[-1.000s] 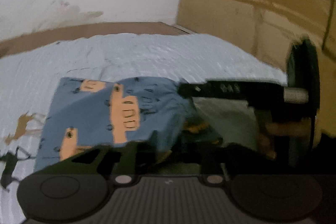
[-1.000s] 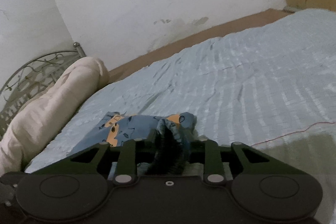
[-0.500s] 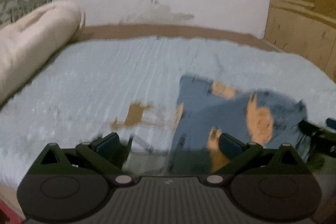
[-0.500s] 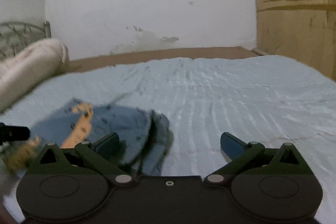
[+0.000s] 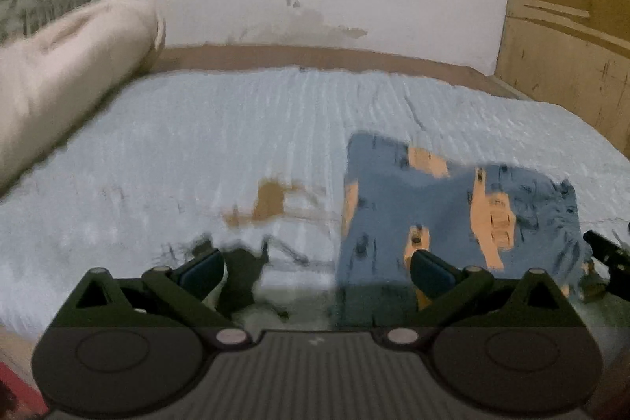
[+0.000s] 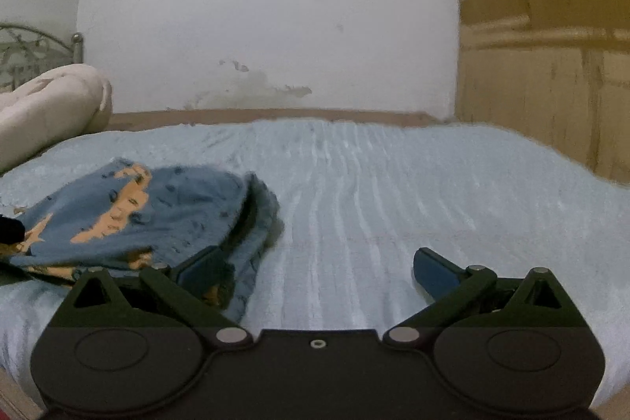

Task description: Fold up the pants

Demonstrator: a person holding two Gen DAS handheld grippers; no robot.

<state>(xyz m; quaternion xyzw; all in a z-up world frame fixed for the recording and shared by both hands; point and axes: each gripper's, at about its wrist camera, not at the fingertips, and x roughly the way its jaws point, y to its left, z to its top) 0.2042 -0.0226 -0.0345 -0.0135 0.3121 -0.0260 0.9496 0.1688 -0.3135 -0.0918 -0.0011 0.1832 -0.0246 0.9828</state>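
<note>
Folded blue pants [image 5: 453,219] with orange print lying on the light blue bedspread [image 5: 236,144] of the bed, toward the near edge. Left gripper [image 5: 315,268] spread wide with nothing held, its right-hand finger [image 5: 431,272] over the near left part of the pants, whether touching cannot be told. Right gripper [image 6: 315,268] likewise spread wide and empty, its left-hand finger [image 6: 201,268] over the right edge of the pants [image 6: 149,215], the other finger over bare bedspread [image 6: 433,184]. Cream rolled bolster [image 5: 67,73] at the far left by a metal headboard [image 6: 27,54]. White stained wall [image 6: 267,18] behind, wooden panelling [image 6: 551,46] at right.
</note>
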